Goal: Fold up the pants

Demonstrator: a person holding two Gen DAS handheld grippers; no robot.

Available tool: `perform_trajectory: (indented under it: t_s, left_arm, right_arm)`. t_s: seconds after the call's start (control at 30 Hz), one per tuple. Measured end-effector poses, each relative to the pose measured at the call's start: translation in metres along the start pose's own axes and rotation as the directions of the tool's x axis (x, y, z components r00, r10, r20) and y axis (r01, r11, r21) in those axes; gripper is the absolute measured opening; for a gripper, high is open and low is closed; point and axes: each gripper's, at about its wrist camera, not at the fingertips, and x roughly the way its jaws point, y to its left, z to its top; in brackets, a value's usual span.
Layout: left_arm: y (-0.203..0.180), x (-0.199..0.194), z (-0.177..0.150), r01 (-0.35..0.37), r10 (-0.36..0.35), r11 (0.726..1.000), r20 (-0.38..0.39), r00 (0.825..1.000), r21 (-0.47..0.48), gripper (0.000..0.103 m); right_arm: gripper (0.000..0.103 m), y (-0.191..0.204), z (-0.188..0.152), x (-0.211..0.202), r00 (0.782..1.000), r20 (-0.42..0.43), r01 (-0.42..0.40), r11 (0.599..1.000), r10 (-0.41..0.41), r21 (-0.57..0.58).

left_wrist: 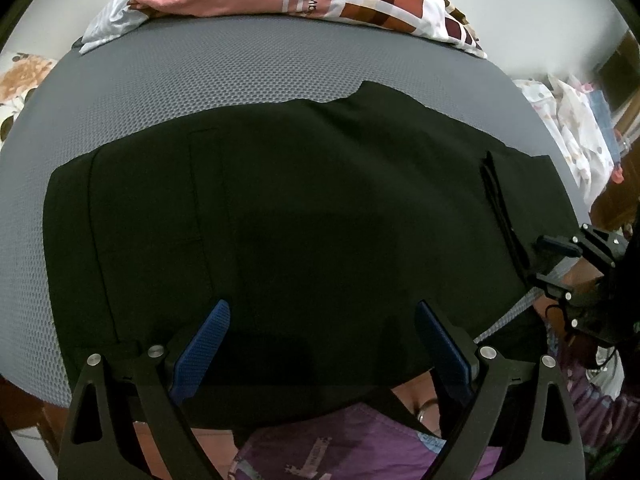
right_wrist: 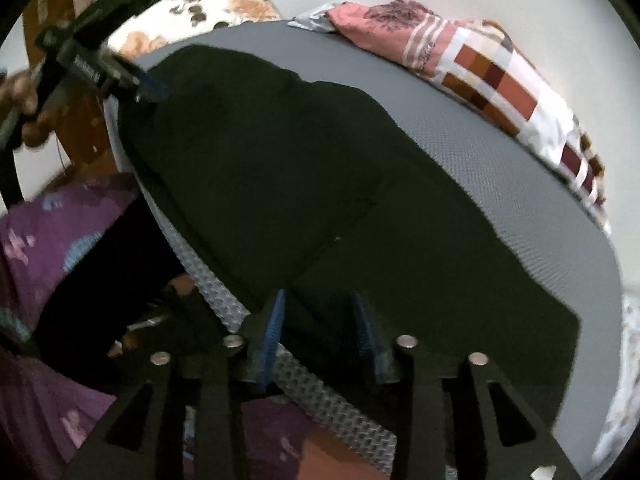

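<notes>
Left wrist: black pants (left_wrist: 300, 208) overhang mattress (left_wrist: 200, 80) near edge.

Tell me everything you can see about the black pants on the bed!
The black pants look like smooth, dark woven cloth, spread nearly flat across the grey mesh mattress. A narrow strap or loop lies on them near one end, and faint seam lines run across the other end. Their far edge is wavy; the near edge hangs over the mattress side. The left gripper hovers open above them. The right gripper straddles their near edge, its blue fingers apart.
</notes>
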Motion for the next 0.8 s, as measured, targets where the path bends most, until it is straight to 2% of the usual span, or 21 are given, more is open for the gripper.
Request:
perform_trajectory:
  t_s: [0.03, 0.1, 0.27, 0.5, 0.8]
  left_arm:
    - [0.0, 0.0, 0.0, 0.001, -0.001, 1.0, -0.001, 1.0, -0.001, 0.093]
    - [0.0, 0.001, 0.0, 0.0, 0.0, 1.0, -0.002, 1.0, 0.0, 0.093]
    - [0.0, 0.001, 0.0, -0.002, 0.002, 1.0, -0.004, 1.0, 0.003, 0.093]
    - [0.0, 0.002, 0.0, -0.002, 0.002, 1.0, -0.007, 1.0, 0.0, 0.093]
    - [-0.002, 0.004, 0.0, -0.011, 0.011, 1.0, -0.01, 1.0, 0.008, 0.093]
  right_arm:
    - [0.039, -0.001, -0.001, 0.0, 1.0, 0.001, -0.006, 1.0, 0.006, 0.007]
    - [0.033, -0.016, -0.002, 0.003, 0.997, -0.005, -0.08, 0.992, 0.081, 0.101]
    - [0.015, -0.031, -0.002, 0.002, 0.988, 0.012, -0.153, 0.965, 0.154, 0.212]
    - [0.011, -0.051, -0.013, 0.002, 0.965, 0.069, -0.26, 0.894, 0.252, 0.366]
    - [0.004, -0.055, -0.015, 0.002, 0.938, 0.106, -0.344, 0.849, 0.33, 0.401]
